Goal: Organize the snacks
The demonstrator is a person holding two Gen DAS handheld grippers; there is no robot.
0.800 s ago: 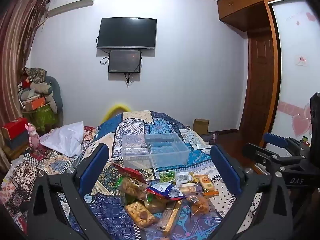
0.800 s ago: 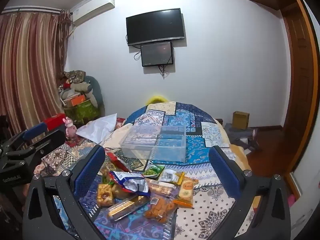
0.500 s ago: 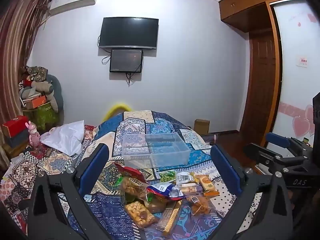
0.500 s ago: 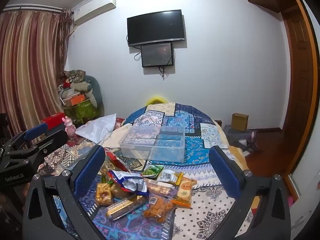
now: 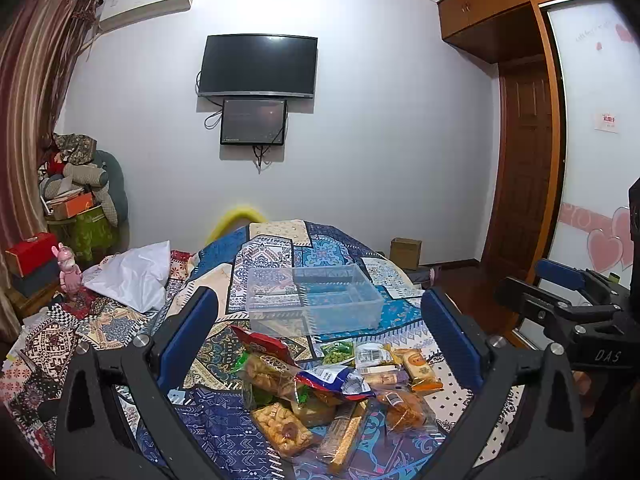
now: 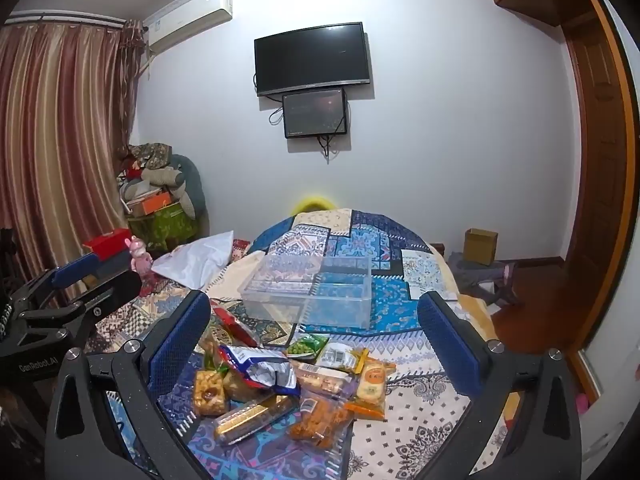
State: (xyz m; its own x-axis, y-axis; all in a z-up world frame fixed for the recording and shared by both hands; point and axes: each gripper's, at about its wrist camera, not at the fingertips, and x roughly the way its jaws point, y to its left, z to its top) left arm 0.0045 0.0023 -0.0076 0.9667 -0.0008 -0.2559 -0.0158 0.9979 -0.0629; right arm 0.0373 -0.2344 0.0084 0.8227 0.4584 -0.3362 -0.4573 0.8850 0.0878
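Barely any change from a moment ago: left gripper (image 5: 320,340) and right gripper (image 6: 314,336) still hovering, jaws wide apart, holding nothing. No packet moved yet. Snack pile (image 6: 288,384) just in front of the clear bin (image 6: 308,294), on a patterned quilt (image 6: 404,432). Beyond the bin, wall-mounted TV (image 6: 312,58).

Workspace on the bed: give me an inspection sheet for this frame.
Surface: patchwork bedspread.
Job's things: snack pile loose on the spread; clear bin behind it, apparently empty.
Clutter: white bag, pink toy, red box.
Grippers: left gripper and right gripper open, holding nothing, above the snacks.
Cables: wires under the small screen.
Surroundings: TV, curtain, wooden door, cardboard box.
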